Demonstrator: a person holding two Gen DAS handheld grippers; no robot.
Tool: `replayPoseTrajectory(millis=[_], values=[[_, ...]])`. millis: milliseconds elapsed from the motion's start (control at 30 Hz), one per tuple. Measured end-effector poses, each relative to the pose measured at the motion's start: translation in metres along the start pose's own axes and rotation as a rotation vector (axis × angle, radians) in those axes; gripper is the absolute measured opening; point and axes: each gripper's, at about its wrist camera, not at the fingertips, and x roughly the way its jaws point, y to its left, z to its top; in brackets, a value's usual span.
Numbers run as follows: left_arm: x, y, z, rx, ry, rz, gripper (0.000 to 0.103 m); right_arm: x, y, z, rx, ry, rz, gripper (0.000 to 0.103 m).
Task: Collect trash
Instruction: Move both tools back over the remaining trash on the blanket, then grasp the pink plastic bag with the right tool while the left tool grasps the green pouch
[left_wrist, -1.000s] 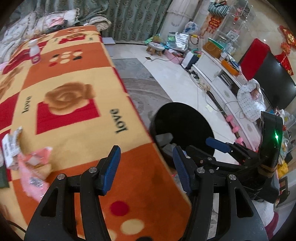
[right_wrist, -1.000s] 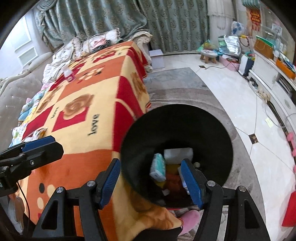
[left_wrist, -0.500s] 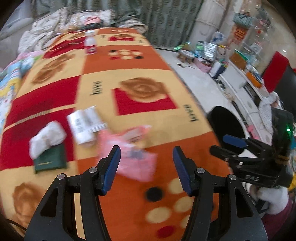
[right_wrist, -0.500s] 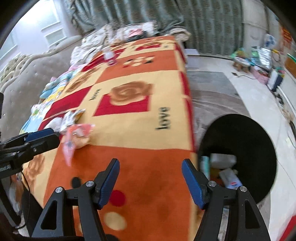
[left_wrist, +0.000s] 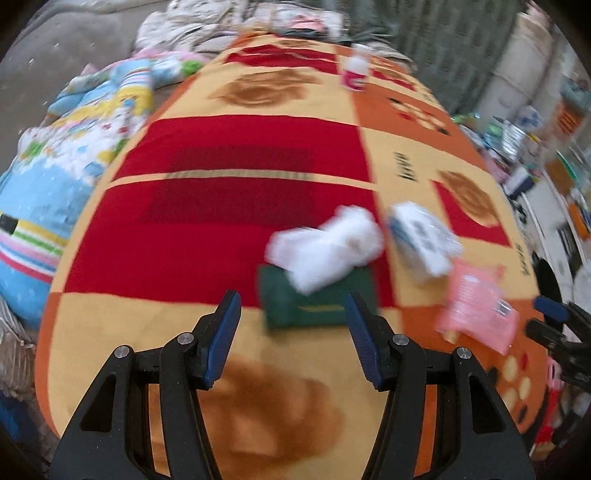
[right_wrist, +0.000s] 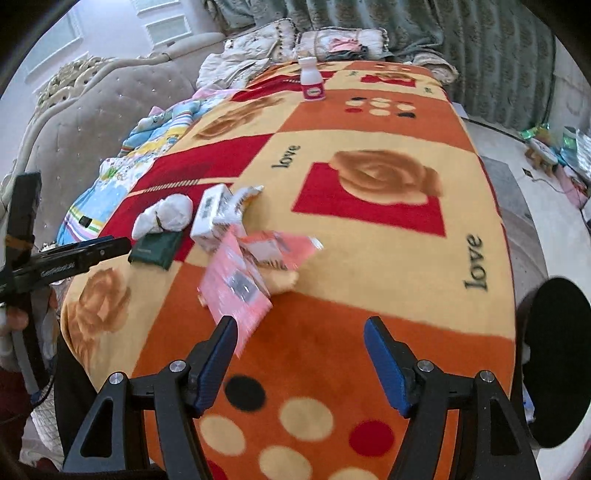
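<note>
A pile of trash lies on the orange and red blanket (right_wrist: 369, 258): a crumpled white tissue (left_wrist: 328, 251) (right_wrist: 166, 216) on a dark green packet (left_wrist: 317, 301) (right_wrist: 157, 247), a white box (left_wrist: 421, 240) (right_wrist: 212, 214) and pink wrappers (left_wrist: 476, 306) (right_wrist: 236, 284). My left gripper (left_wrist: 291, 338) is open and empty, just short of the green packet. My right gripper (right_wrist: 301, 354) is open and empty, its left finger near the pink wrapper's edge. The black trash bin (right_wrist: 554, 365) stands on the floor at the blanket's right edge.
A small white bottle with a pink label (right_wrist: 312, 83) (left_wrist: 354, 72) stands at the far end of the blanket. Patterned bedding (left_wrist: 74, 147) and a grey tufted sofa (right_wrist: 85, 122) lie to the left. Floor clutter (right_wrist: 554, 147) is at the far right.
Both grippers have swung left, away from the black bin and onto the trash pile. The left one now faces the green packet and tissue. Both stayed open and empty.
</note>
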Motion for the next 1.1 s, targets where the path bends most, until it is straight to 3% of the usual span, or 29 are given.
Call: replayPoseTrajectory(millis=[233,433,567,700,833,1100], values=[[0.027,0.014,0.016,-0.004,0.043,0.000,0.057,0.002,0.013,0.025,-0.029,-0.013,-0.001,0.070],[0.014,0.004,0.015,0.041,0.035,-0.046,0.057,0.004,0.011,0.030,-0.021,-0.005,-0.004,0.071],[0.030,-0.006,0.026,0.076,0.043,-0.005,0.057,0.010,0.010,0.033,-0.031,0.006,0.004,0.072],[0.048,-0.001,0.045,0.032,0.023,0.004,0.057,0.016,0.015,0.039,-0.062,0.008,0.032,0.073],[0.059,0.016,0.050,-0.062,0.082,-0.067,0.057,0.028,0.015,0.049,-0.077,0.020,0.040,0.074],[0.035,0.009,0.010,0.003,0.104,-0.158,0.057,0.053,0.012,0.063,-0.023,0.048,0.204,0.075]])
